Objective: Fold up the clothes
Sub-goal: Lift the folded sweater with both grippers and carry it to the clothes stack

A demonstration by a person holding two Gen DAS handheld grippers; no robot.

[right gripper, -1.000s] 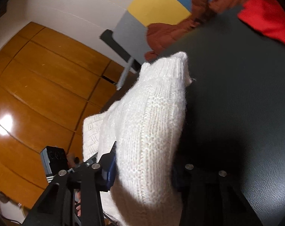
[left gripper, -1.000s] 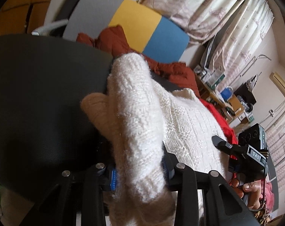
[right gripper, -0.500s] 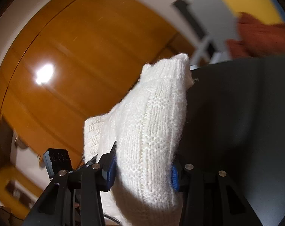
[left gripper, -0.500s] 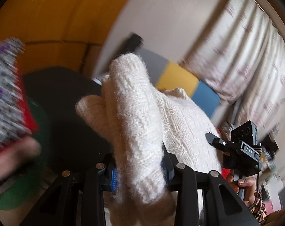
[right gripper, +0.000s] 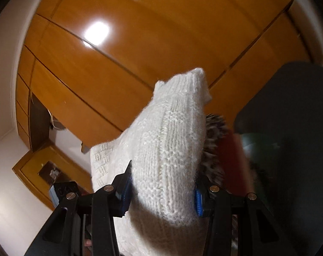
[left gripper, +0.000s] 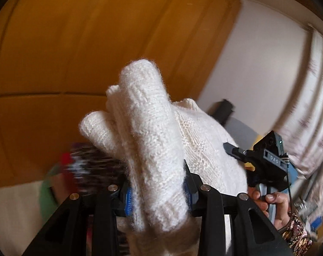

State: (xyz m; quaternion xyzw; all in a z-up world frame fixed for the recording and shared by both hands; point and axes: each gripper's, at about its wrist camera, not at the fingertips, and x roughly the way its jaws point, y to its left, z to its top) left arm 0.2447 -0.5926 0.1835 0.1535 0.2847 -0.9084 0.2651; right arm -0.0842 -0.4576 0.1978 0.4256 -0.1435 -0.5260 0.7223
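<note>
A folded white knit sweater (left gripper: 152,140) hangs in the air between my two grippers. My left gripper (left gripper: 158,194) is shut on one thick folded edge of it. My right gripper (right gripper: 162,194) is shut on the other edge of the sweater (right gripper: 167,149). The right gripper also shows in the left wrist view (left gripper: 265,164), held by a hand at the right. The left gripper's body shows in the right wrist view (right gripper: 63,192) at the lower left. The sweater hides the space below both grippers.
Orange wooden wardrobe doors (right gripper: 140,42) fill the background. A dark grey and red patterned garment (left gripper: 91,166) lies blurred below left, and shows in the right wrist view (right gripper: 221,149). A black surface (right gripper: 289,117) is at the right. Pale curtains (left gripper: 310,106) hang at the far right.
Both grippers have swung left and up with the sweater, away from the black surface and coloured chair toward the wardrobe. The grip on the sweater is unchanged.
</note>
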